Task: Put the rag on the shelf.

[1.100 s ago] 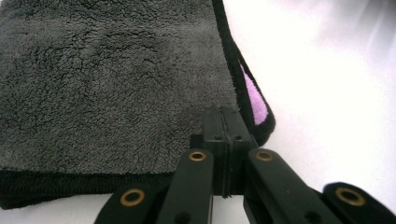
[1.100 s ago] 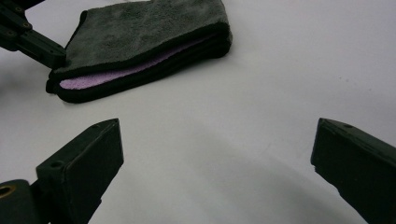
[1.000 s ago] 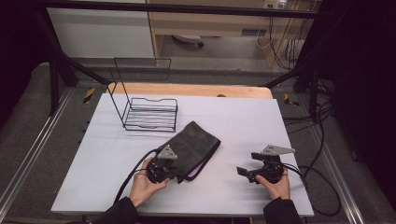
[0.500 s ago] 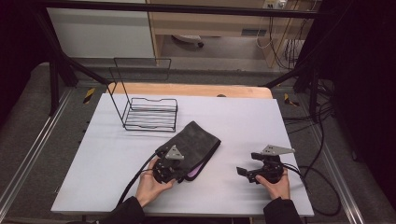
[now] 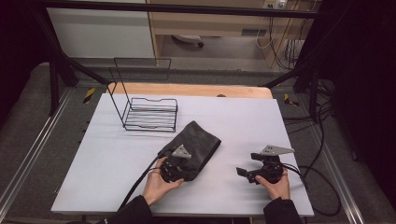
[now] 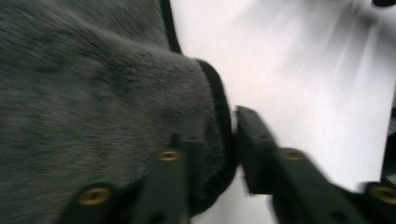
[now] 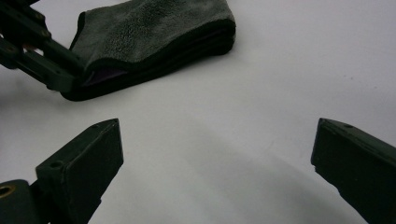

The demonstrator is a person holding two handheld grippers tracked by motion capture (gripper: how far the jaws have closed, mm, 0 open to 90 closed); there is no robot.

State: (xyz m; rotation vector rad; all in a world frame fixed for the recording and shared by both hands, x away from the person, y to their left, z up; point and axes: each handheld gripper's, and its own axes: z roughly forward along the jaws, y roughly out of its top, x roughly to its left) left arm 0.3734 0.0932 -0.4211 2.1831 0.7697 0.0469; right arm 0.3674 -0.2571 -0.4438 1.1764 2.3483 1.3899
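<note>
Between left gripper (image 6: 219,154) jaws, plush folded dark-grey cloth (image 6: 93,93).

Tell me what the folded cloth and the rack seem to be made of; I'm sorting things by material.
The cloth looks like soft plush fabric, perhaps microfibre: dark grey, a fuzzy matte nap, a stitched black edge, a hint of purple between the folds. The rack looks like thin metal wire with a black coating; whether that is paint or plastic I cannot tell.
</note>
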